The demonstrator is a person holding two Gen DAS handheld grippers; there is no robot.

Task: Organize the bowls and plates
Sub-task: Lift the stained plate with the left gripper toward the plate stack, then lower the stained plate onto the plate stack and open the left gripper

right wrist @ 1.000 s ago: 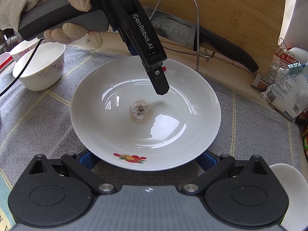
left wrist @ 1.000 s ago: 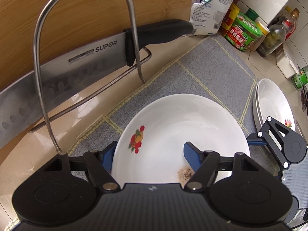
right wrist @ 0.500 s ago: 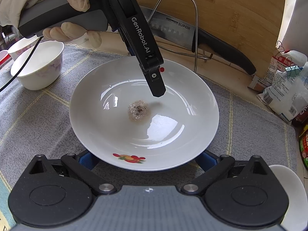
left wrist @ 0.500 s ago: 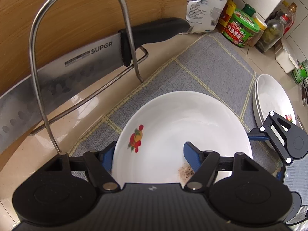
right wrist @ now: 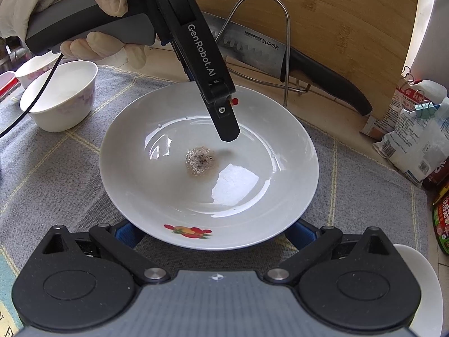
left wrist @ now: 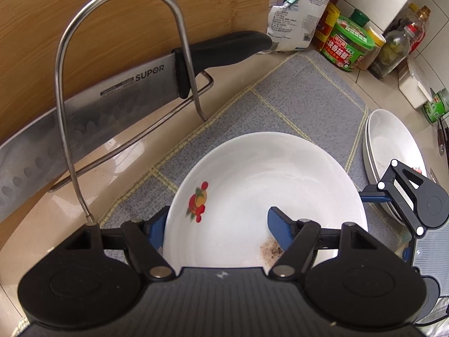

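Plate (right wrist: 157, 185) on mat (right wrist: 56, 174); bowl (right wrist: 60, 98) left; knife (right wrist: 280, 56) behind.

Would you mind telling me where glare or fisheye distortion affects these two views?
Right wrist view: bright window glare sits on the wet white plate beside the brownish food residue. Left wrist view: the fisheye bends the steel cleaver and the wire rack loop near the edge; focus looks sharp.

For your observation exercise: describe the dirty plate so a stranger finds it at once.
On the grey mat, before the knife rack, lies a white plate. Unlike the clean plates stacked nearby, it holds a brownish blob.
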